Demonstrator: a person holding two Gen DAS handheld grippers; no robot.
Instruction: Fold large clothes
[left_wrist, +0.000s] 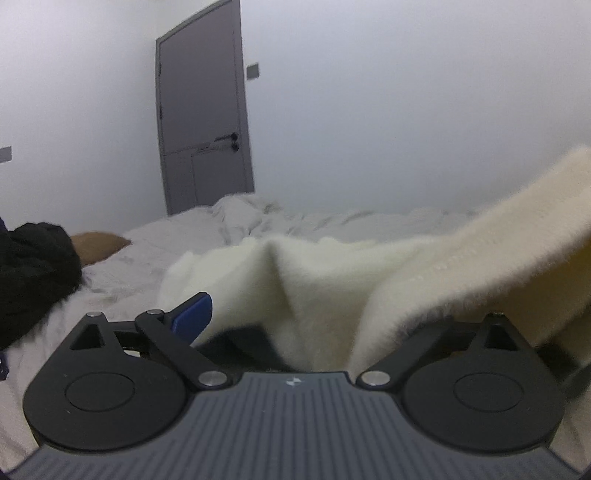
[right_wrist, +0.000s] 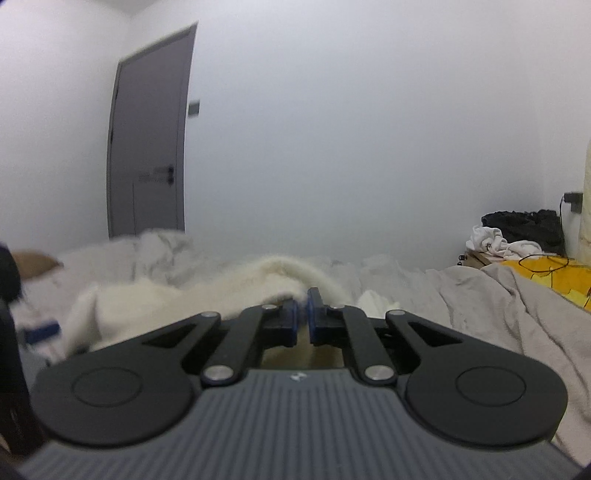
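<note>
A cream fuzzy garment lies crumpled on the bed, and its right part rises off the sheet toward the upper right. My left gripper stands wide open low over it. Its left blue fingertip shows beside the fabric, while the garment covers the right finger. In the right wrist view the same garment stretches away to the left. My right gripper is shut on an edge of it, with fuzzy cloth pinched between the blue pads.
Pale grey bed sheet spreads under everything. Black clothing and a brown pillow lie at the left. A grey door stands behind. At the right are a beige blanket, yellow cloth, white cloth and a black bag.
</note>
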